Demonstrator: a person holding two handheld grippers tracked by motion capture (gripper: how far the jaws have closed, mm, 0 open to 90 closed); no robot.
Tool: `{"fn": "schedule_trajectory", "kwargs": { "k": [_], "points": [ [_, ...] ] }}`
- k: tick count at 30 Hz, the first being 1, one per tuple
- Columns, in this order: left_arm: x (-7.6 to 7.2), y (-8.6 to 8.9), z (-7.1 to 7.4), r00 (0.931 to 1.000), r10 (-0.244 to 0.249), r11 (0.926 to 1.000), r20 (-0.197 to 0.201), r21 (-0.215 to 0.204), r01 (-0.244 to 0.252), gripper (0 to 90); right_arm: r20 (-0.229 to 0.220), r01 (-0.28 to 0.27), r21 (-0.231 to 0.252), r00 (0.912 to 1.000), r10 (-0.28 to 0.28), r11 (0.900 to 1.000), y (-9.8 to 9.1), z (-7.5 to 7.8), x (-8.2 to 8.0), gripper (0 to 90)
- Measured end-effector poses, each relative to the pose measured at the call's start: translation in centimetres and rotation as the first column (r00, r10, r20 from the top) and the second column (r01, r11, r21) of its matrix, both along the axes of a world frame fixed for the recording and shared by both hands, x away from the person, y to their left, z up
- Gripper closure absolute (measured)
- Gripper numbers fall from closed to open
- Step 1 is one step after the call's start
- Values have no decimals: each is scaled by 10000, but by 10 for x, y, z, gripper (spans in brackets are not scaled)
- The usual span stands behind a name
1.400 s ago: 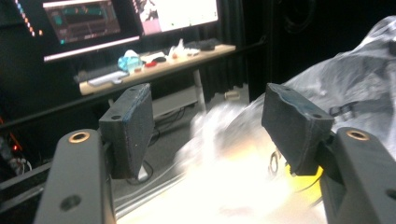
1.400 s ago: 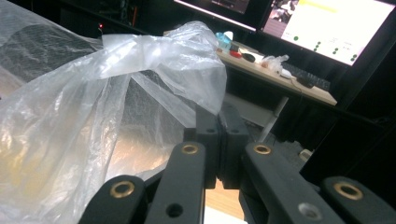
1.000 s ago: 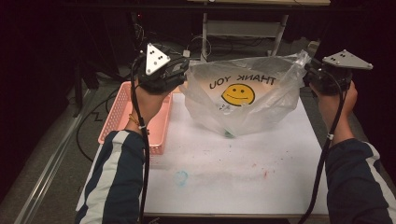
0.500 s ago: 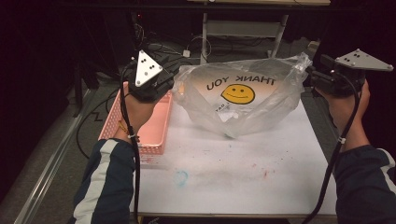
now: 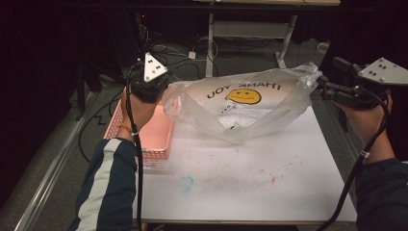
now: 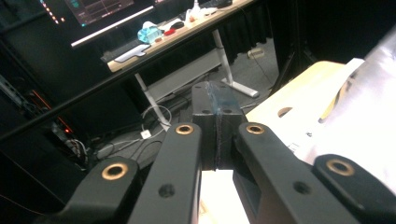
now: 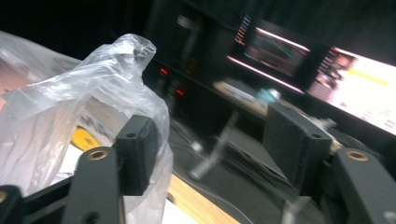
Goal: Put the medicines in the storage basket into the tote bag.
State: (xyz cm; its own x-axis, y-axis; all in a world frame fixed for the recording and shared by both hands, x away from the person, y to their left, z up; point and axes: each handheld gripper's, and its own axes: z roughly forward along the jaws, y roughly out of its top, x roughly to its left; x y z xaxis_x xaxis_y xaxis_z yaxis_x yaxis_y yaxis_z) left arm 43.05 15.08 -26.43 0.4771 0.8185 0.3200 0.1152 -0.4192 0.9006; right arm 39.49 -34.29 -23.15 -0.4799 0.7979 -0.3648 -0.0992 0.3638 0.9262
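Observation:
A clear plastic bag [image 5: 240,108] printed with THANK YOU and a yellow smiley lies crumpled on the white table [image 5: 240,183]. My left gripper [image 5: 150,81] hovers just left of the bag's left edge, over the pink basket. In the left gripper view its jaws [image 6: 215,119] have just been closing and now meet, with nothing visible between them and the bag [image 6: 369,112] off to the right. My right gripper [image 5: 332,78] sits off the bag's right tip. Its jaws [image 7: 215,144] have just been opening and stand apart, with the bag's twisted corner [image 7: 126,60] beside one pad.
A pink mesh basket [image 5: 144,132] stands at the table's left edge under my left hand. Beyond the table are desk legs [image 5: 211,33], cables on the floor and dark surroundings. A far desk [image 6: 154,42] carries lit monitors [image 7: 355,88].
The right gripper has opened, let go of the bag's right corner and drawn away to the right. The left gripper has shut and its top plate has turned. The bag has sagged lower.

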Motion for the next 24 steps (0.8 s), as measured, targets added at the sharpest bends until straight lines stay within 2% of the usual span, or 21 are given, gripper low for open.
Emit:
{"fn": "schedule_trajectory", "kwargs": {
  "k": [2,3,5,6,7,8,9,10,11,12,13,14,15,16,17,18,20,21,22,23,24],
  "points": [
    [2,2,-1,9999,134,9999,-48,43,-133,878,-19,-213,-147,9998,213,9997,1,2,-2,376],
    [3,2,-1,9999,118,9999,-103,83,-117,878,-42,-151,-262,9999,150,9995,1,3,-3,373],
    [1,4,-2,9994,-291,9995,-191,-130,288,878,-190,571,-564,9981,-583,9968,4,3,-2,376],
    [-1,4,-1,9989,-461,9986,-16,-251,461,878,-303,775,-758,9963,-800,9941,5,2,-1,376],
    [-5,4,0,9982,-587,9971,101,-486,591,877,-435,879,-811,9948,-916,9928,5,0,1,377],
    [-11,4,1,9953,-964,9915,5,-876,960,874,-523,1098,-857,9920,-1145,9903,5,-2,3,383],
    [-17,3,2,9933,-1140,9871,164,-1114,1151,864,-611,1290,-893,9890,-1347,9876,5,-5,5,388],
    [-24,2,3,9908,-1318,9820,291,-1325,1346,749,-689,1363,-882,9874,-1426,9867,5,-8,6,392],
    [-29,1,4,9868,-1587,9754,320,-1501,1617,701,-767,1383,-807,9865,-1445,9871,4,-10,8,394],
    [-38,-2,5,9794,-1998,9669,297,-1558,2020,627,-835,1385,-762,9859,-1447,9874,3,-12,8,398],
    [-45,-6,6,9785,-2012,9672,453,-1488,2058,571,-958,1394,-767,9846,-1464,9873,3,-15,9,398],
    [-52,-11,5,9793,-1962,9694,500,-1403,2014,470,-953,1453,-841,9836,-1531,9858,2,-17,10,398],
    [-56,-14,5,9795,-1980,9707,377,-1312,2012,387,-986,1518,-839,9822,-1598,9848,2,-19,10,398],
    [-59,-16,4,9767,-2131,9671,242,-1368,2144,311,-1036,1538,-793,9814,-1616,9849,1,-20,10,398],
    [-60,-17,1,9711,-2385,9599,119,-1485,2376,289,-1087,1528,-758,9810,-1605,9853,1,-22,10,399],
    [-60,-19,-2,9673,-2534,9569,-9,-1466,2506,286,-1113,1552,-769,9803,-1632,9849,0,-23,10,399],
    [-56,-22,-10,9680,-2475,9631,-413,-1191,2412,280,-1196,1583,-784,9787,-1670,9843,0,-28,10,405],
    [-53,-24,-14,9704,-2350,9681,-564,-1034,2284,320,-1258,1545,-815,9784,-1639,9846,0,-30,10,404],
    [-49,-24,-17,9715,-2268,9710,-684,-938,2200,390,-1310,1537,-845,9777,-1639,9845,-1,-31,10,404],
    [-46,-25,-20,9685,-2339,9707,-856,-764,2277,520,-1330,1488,-793,9784,-1584,9857,-1,-33,10,404],
    [-43,-25,-23,9704,-2216,9749,-958,-456,2181,659,-1367,1371,-753,9797,-1464,9877,-2,-34,9,402]
  ]
}}
